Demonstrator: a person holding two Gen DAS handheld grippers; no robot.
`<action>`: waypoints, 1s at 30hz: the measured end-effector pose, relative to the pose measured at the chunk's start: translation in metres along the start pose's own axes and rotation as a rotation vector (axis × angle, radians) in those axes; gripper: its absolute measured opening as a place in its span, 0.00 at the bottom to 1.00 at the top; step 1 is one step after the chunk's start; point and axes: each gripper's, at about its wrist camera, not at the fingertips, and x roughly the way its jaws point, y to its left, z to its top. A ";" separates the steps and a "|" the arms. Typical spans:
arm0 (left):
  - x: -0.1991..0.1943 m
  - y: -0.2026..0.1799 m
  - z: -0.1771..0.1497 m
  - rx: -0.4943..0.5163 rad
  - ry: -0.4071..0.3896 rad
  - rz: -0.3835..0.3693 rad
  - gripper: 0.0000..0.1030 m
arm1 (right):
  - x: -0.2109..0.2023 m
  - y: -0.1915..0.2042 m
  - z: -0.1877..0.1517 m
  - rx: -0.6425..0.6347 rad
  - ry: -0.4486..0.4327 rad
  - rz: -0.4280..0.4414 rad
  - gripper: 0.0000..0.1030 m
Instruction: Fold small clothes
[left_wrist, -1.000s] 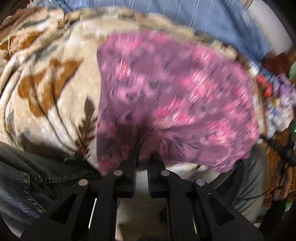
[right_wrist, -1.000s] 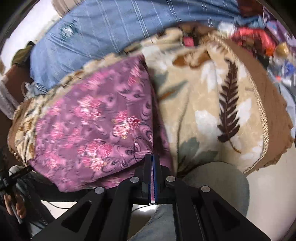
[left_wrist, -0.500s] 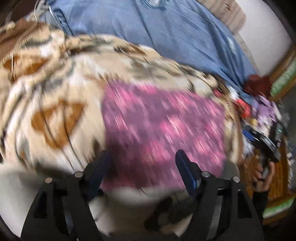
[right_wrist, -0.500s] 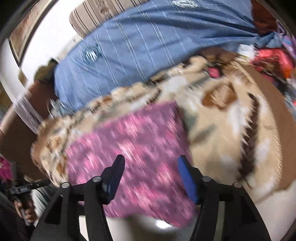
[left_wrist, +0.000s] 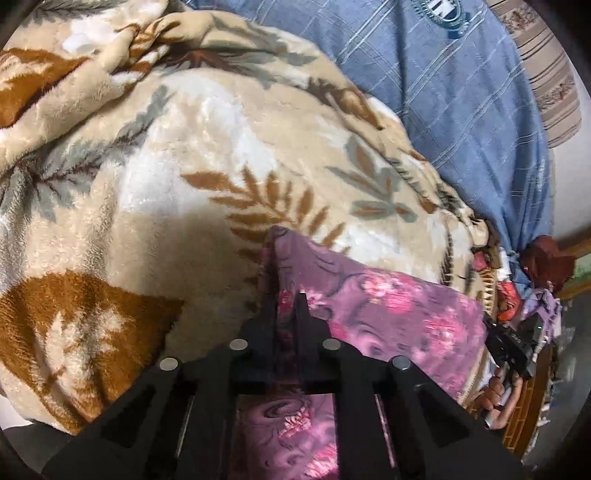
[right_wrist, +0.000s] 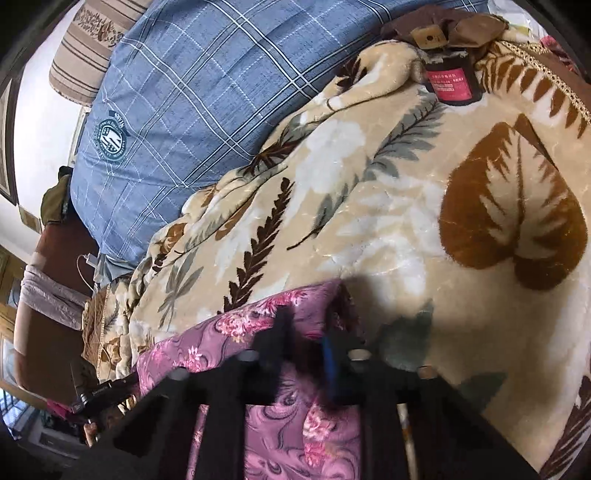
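One purple floral cloth (left_wrist: 399, 314) lies on one beige leaf-print blanket (left_wrist: 166, 192). The left tongs (left_wrist: 286, 295) pinch its corner tight. The right tongs (right_wrist: 304, 325) are closing on the other corner. Toward 12 o'clock the blanket is free up to one blue checked pillow (right_wrist: 192, 110) and one dark jar (right_wrist: 452, 83).

Left tool (left_wrist: 285, 295) is clamped tight, tilted downward; right tool (right_wrist: 306, 325), blurred, has jaws closing.
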 end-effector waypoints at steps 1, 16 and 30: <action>-0.009 -0.003 0.002 0.005 -0.027 -0.027 0.06 | -0.006 0.003 0.001 -0.010 -0.017 0.005 0.09; -0.021 -0.009 0.024 0.007 -0.109 0.135 0.60 | -0.031 -0.015 0.007 0.047 -0.097 0.035 0.69; 0.037 0.004 0.015 -0.040 -0.040 0.016 0.27 | 0.027 -0.020 0.011 0.073 0.088 0.005 0.30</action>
